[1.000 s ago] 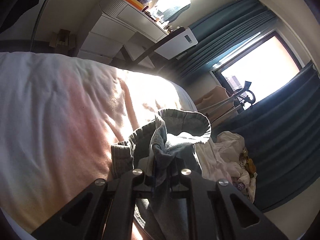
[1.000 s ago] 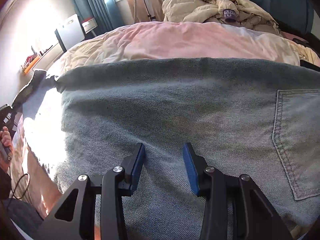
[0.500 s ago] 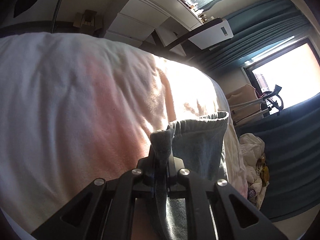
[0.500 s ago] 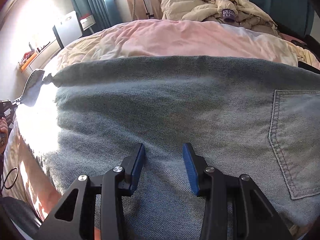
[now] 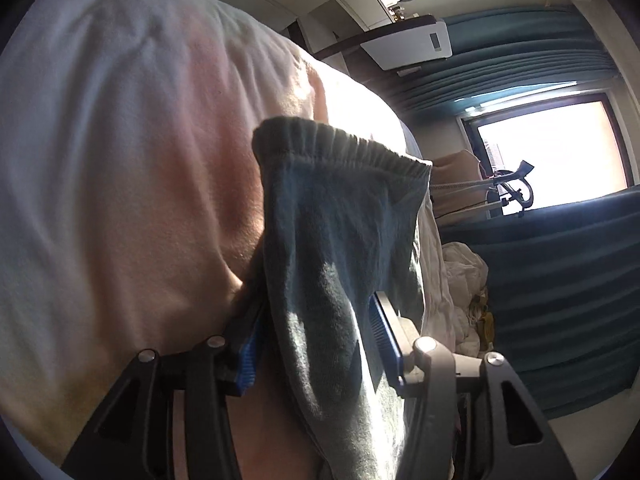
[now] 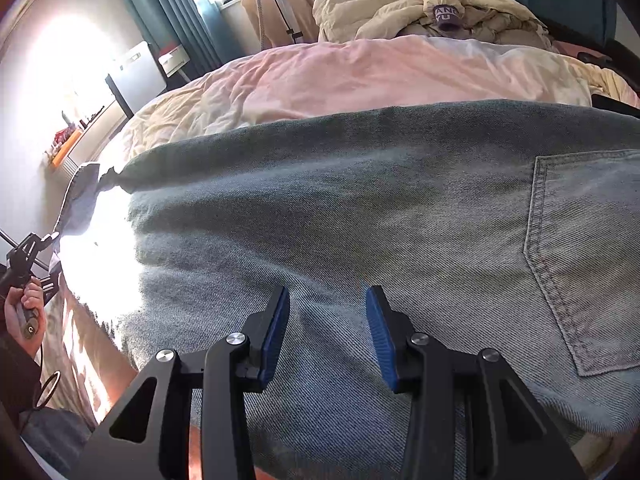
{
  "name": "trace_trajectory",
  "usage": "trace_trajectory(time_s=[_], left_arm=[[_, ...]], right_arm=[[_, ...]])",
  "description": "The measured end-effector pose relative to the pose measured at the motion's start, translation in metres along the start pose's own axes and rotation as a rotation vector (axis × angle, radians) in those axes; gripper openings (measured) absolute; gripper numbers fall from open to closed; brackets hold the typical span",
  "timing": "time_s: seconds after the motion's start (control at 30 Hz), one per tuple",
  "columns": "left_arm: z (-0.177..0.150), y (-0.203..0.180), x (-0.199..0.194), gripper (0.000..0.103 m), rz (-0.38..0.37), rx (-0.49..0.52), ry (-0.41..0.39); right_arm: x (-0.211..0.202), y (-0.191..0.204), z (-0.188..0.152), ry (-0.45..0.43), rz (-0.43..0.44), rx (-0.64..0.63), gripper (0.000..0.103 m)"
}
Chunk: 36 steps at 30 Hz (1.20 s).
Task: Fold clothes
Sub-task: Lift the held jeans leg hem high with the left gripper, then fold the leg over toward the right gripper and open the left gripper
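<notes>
Light blue jeans (image 6: 380,208) lie spread across the pink bedcover (image 6: 360,68), back pocket (image 6: 580,260) at the right. My right gripper (image 6: 326,332) stands open just over the denim, with nothing pinched between its blue pads. In the left wrist view the elastic end of the jeans (image 5: 340,208) drapes between the fingers of my left gripper (image 5: 316,340). Its jaws are opening and the pads (image 5: 384,336) no longer press the cloth. The right wrist view shows that left gripper (image 6: 28,252) at the far left, held by a hand (image 6: 24,312).
A heap of cream clothes (image 6: 420,12) sits at the bed's far end, also seen as a pile (image 5: 464,276) in the left wrist view. Teal curtains (image 5: 560,280), a bright window (image 5: 548,152) and a white panel (image 5: 412,48) stand beyond the bed.
My left gripper has sunk toward the bed and its jaws have parted from the denim end they were pinching. The right gripper has stayed put.
</notes>
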<state>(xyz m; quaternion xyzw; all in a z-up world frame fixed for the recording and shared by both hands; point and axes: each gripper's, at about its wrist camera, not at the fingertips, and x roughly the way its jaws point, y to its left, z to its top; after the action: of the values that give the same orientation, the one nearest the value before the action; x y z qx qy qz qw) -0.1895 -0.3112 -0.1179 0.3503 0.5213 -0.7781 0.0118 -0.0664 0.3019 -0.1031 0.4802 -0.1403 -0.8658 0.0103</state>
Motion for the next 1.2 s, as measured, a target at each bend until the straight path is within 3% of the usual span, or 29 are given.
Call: trace_trajectory(time_s=[0.1,0.27,0.33,0.47,0.53,0.77,1.03,1.2], left_arm=[[0.001,-0.004,0.011,0.050,0.041,0.027,-0.003],[0.005,0.012,0.021,0.050,-0.010,-0.036,-0.011],[0.005,0.010,0.021,0.032,-0.034,0.000,-0.021],[0.003,-0.008,0.011,0.011,-0.028,0.146,-0.066],[0.001,-0.024,-0.001,0.006,-0.052,0.204,-0.102],[-0.026,-0.107,-0.048,0.005,-0.202,0.380,-0.177],[-0.092,-0.210,-0.080,0.003,-0.261,0.569,-0.219],[-0.143,-0.261,-0.093,0.003,-0.291,0.672,-0.222]], right_arm=[[0.000,-0.005,0.000,0.006,0.008,0.027,0.040],[0.006,-0.003,0.002,0.010,-0.017,0.015,0.040],[0.007,-0.001,0.003,0.007,-0.019,0.013,0.040],[0.009,0.002,0.008,-0.002,-0.010,0.029,0.040],[0.010,0.004,0.009,-0.008,-0.012,0.030,0.040],[0.002,0.000,0.004,-0.022,-0.038,0.034,0.040],[-0.032,-0.030,-0.002,-0.066,-0.061,0.126,0.040],[-0.042,-0.056,0.002,-0.082,-0.028,0.241,0.040]])
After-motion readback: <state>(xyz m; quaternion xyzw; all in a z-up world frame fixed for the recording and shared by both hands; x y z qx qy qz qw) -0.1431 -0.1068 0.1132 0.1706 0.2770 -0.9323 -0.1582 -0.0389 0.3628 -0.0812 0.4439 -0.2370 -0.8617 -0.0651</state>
